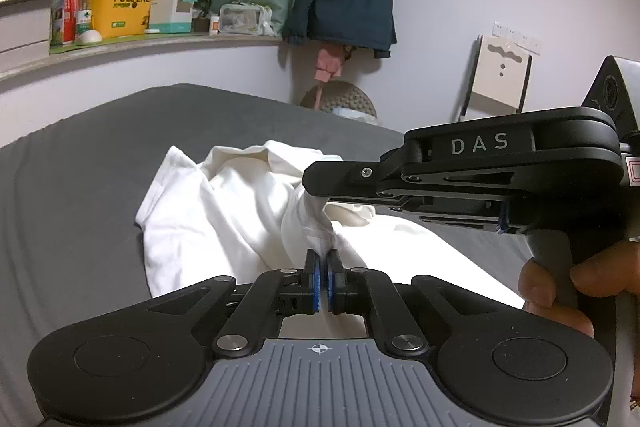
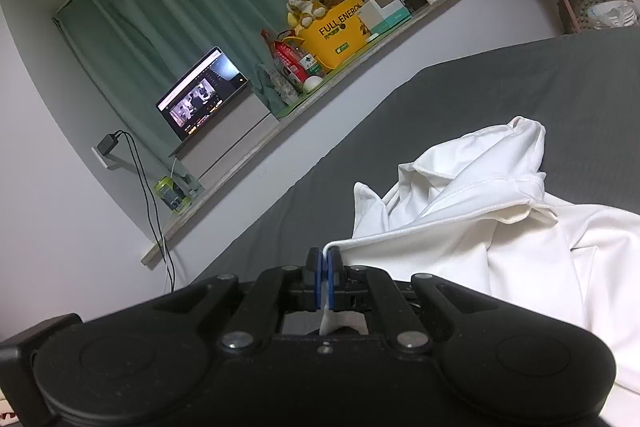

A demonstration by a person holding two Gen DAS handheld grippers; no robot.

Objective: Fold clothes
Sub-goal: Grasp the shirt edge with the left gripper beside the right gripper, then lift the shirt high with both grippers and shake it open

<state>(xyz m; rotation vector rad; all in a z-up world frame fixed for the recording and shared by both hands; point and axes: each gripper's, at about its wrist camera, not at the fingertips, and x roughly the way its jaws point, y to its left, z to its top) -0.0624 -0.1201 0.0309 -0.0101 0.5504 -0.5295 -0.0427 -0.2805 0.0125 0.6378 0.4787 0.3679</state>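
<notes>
Left to right, from my left wrist view. The grey bed [image 1: 80,163] fills the field from 9 o'clock to centre. The white garment [image 1: 224,211] lies crumpled on it, bunched toward centre, one flap spilling out toward 10 o'clock.

My left gripper [image 1: 322,267] sits at 6 o'clock. Its blue pads [image 1: 314,281] are pinched nearly together with a twisted rope of white cloth running up out of them: holding the garment. I judge the grip is placed on a gathered edge so the cloth can be drawn out flat.

My right gripper [image 1: 316,183] comes in from 3 o'clock, lying almost level across the view, its tip just above the same twisted ridge of cloth. My hand [image 1: 560,287] wraps its handle at 4 o'clock, fingers curled round the front. From here I cannot see its pads.

From the right wrist view, the right gripper [image 2: 323,259] at 6 o'clock is clamped tight on a thin white hem, with cloth poking out behind the pads. That hem runs off taut toward 3 o'clock into the heap of the garment [image 2: 500,195], which lies from centre to 4 o'clock on the bed [image 2: 520,75]. The horizon tilts steeply in this view, so the wrist is rolled.

Both grippers hold points close together on the same garment. My reading: the folding proper has not begun; spreading the cloth comes first. Risk: the two grips share one bunched fold, so pulling apart may only tighten the twist.
</notes>
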